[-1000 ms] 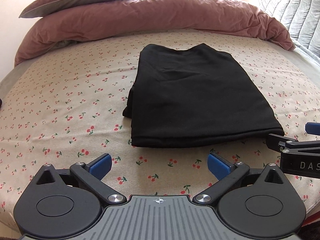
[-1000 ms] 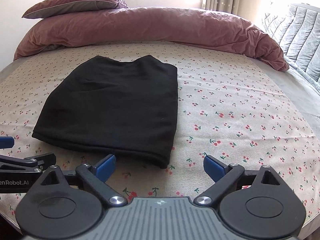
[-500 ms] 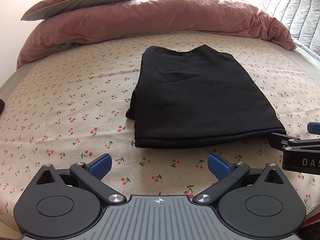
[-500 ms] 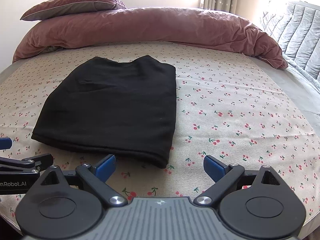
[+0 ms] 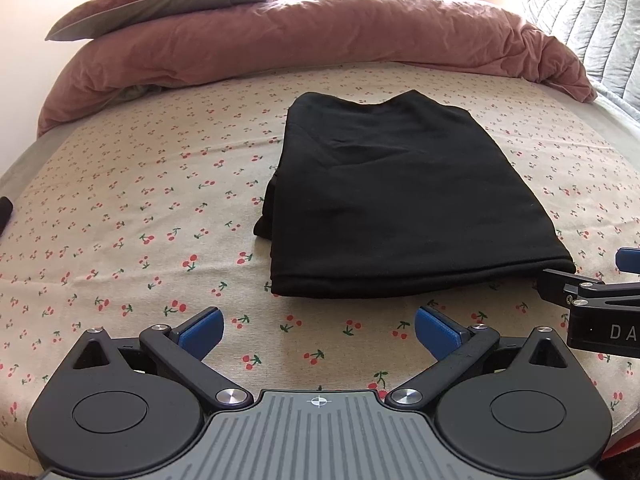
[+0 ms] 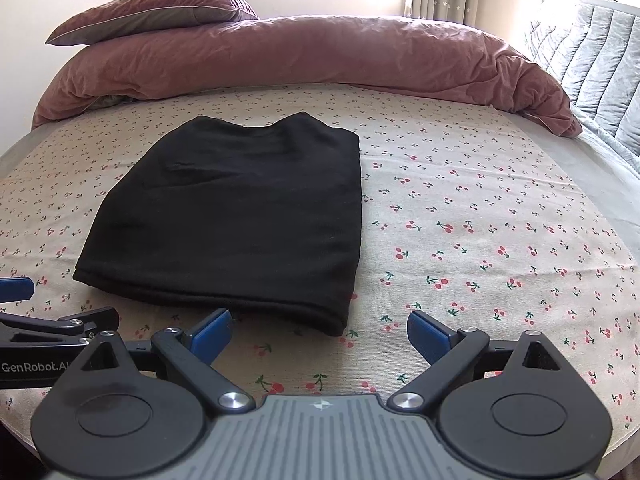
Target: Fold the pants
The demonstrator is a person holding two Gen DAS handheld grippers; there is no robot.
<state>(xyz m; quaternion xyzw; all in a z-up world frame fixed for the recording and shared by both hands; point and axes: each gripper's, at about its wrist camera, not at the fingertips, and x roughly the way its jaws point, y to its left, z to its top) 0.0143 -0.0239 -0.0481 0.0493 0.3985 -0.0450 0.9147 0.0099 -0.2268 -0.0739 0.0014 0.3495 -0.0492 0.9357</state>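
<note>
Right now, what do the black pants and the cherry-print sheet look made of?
Black pants: probably a soft, matte knit such as cotton jersey; no sheen, rounded thick folded edges, gentle creases. Cherry-print sheet: apparently a flat woven cotton, matte, with a fine visible weave and printed cherries. The exact fibre of either cannot be told.

The pants [image 5: 400, 200] lie on the bed [image 5: 120, 220], with the duvet [image 5: 320, 40] behind them.

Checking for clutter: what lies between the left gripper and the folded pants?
Only bare cherry-print sheet lies between the left gripper and the pants, as the left wrist view shows.
</note>
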